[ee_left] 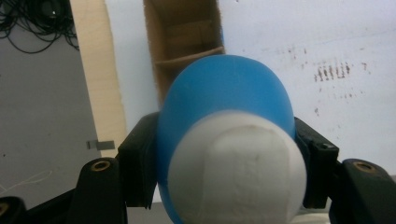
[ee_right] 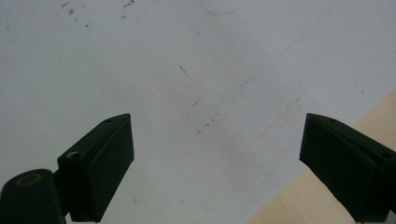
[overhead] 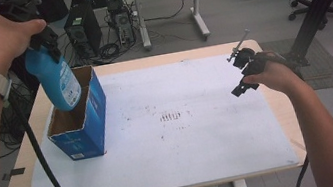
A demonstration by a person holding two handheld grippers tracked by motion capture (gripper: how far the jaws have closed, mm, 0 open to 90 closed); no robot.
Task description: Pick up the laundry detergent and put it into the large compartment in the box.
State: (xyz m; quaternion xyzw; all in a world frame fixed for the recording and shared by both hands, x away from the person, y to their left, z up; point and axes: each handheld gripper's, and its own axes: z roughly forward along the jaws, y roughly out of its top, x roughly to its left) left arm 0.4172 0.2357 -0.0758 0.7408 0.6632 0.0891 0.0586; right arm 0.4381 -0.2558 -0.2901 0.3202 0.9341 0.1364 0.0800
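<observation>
At the left edge of the surface (overhead: 272, 168), an open blue carton (overhead: 80, 118) stands on a white sheet (overhead: 187, 141), its brown inside showing. Above its opening the left gripper (overhead: 45, 42) holds a blue bottle (overhead: 56, 80) tilted, base down towards the carton's mouth; the bottle's lower end overlaps the carton rim from the high camera, and whether it touches the cardboard cannot be told. The label's print is too small to read. From the left gripper view the fingers (ee_left: 137, 168) are clamped on either side of the bottle (ee_left: 224, 93), whose white cap (ee_left: 236, 170) blocks most of the frame and hides part of the carton (ee_left: 187, 37) beyond, where a cardboard divider crosses the inside. The hand covers most of that gripper from above.

Over the right side of the sheet the right gripper (overhead: 245, 73) is held by a hand (overhead: 275, 73) that hides much of it. In its own view the fingers (ee_right: 100, 163) stand wide apart with nothing between them, above faintly marked white sheet (ee_right: 187, 70) and a corner of bare wood (ee_right: 299, 205). Both fingers are cut off by the frame's bottom edge.
</observation>
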